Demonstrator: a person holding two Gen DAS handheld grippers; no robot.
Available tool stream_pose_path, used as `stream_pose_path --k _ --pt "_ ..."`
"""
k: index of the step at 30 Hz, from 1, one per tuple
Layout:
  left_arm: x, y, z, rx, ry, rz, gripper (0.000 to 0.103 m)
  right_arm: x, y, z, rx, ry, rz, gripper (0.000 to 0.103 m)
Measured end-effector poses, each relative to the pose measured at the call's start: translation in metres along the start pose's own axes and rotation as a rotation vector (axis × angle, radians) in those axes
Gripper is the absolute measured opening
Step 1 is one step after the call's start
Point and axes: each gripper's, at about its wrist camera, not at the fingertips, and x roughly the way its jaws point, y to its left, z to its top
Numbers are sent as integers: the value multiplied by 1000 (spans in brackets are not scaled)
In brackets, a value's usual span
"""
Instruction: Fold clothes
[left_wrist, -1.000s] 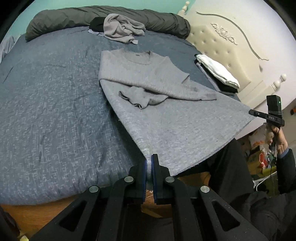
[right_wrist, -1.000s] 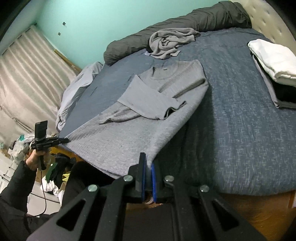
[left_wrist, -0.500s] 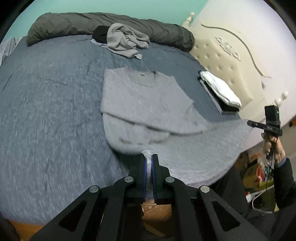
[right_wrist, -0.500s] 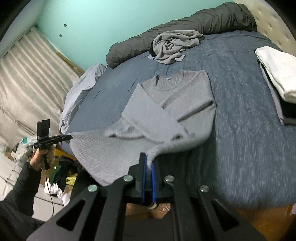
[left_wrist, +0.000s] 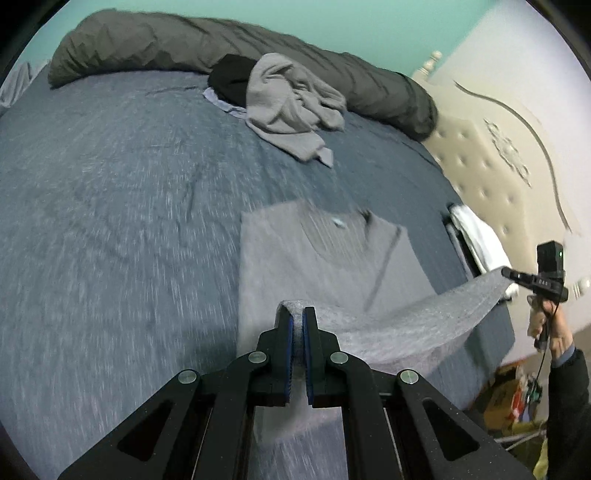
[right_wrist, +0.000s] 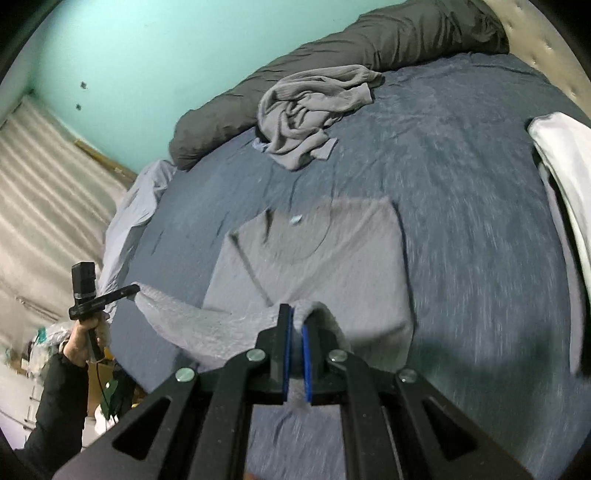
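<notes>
Two grippers are in my views, and both are clamped on the same garment. My left gripper (left_wrist: 297, 317) has its blue-padded jaws pinched together on one bottom corner of the grey sweater (left_wrist: 317, 258), with a fold of knit bulging over the fingertips. My right gripper (right_wrist: 297, 317) holds the opposite bottom corner in the same way, jaws pressed tight on the fabric with a lump of cloth draped over the right finger.

I find the sweater lying on the blue bedspread (left_wrist: 110, 221), collar end flat and pointing toward the far side of the bed. Its hem is lifted clear of the bed and hangs as a sagging band between the two grippers, above the flat part of the body. One sleeve lies folded across the chest. Both views are streaked with motion blur, so finer creases cannot be judged.

Beyond the collar I note a crumpled grey garment (left_wrist: 291, 107) heaped with a black item (left_wrist: 231, 83) against a long dark bolster (left_wrist: 184, 44). A folded white item (right_wrist: 565, 177) tops a stack of folded clothes near the headboard (left_wrist: 491, 173) side, apart from the sweater. The hand (right_wrist: 85, 339) carrying the left gripper shows in the right view, in a dark sleeve (right_wrist: 55, 398).
</notes>
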Motion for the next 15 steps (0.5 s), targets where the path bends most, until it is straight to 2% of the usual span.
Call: stream_pose_path --k 3,9,15 --pt "32 21 32 -54 8 -8 5 32 -16 36 -13 23 -68 5" --pt "96 56 73 -122 36 9 5 94 -55 90 12 52 -122 5" --pt "156 85 84 -189 65 36 8 150 -99 110 91 80 -153 5"
